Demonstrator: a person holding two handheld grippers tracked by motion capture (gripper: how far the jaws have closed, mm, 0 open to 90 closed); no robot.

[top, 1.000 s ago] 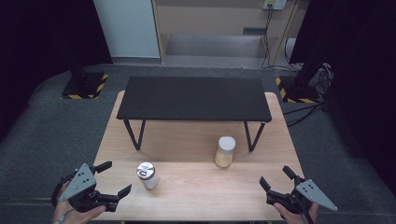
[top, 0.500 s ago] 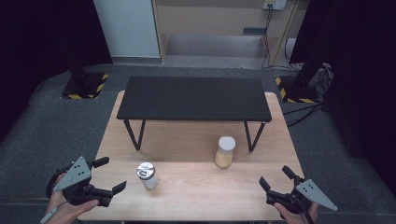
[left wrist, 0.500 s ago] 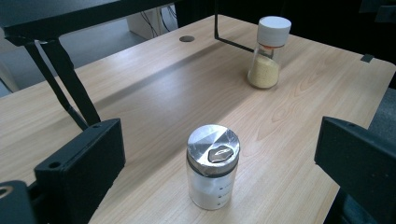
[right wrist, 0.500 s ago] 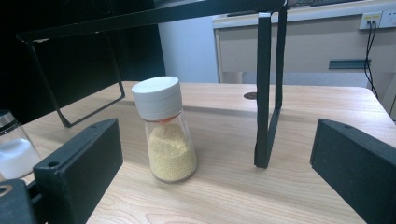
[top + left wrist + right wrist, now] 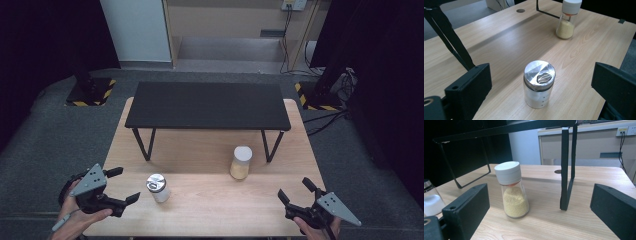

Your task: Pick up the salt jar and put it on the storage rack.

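The left gripper point(image 5: 126, 186), jaws spread and just narrowing on nothing, approaches the metal-lidded jar point(image 5: 158, 187); next it must straddle the jar, while the right gripper point(image 5: 295, 196) waits released.

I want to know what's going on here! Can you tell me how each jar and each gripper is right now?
Silver-lidded jar: upright on the table, lid on, white stuff inside, not held.
White-lidded jar: upright, lid on, part full of yellow grains, not held.
Left gripper: open, pointing at the silver-lidded jar, touching nothing.
Right gripper: open, holding nothing.
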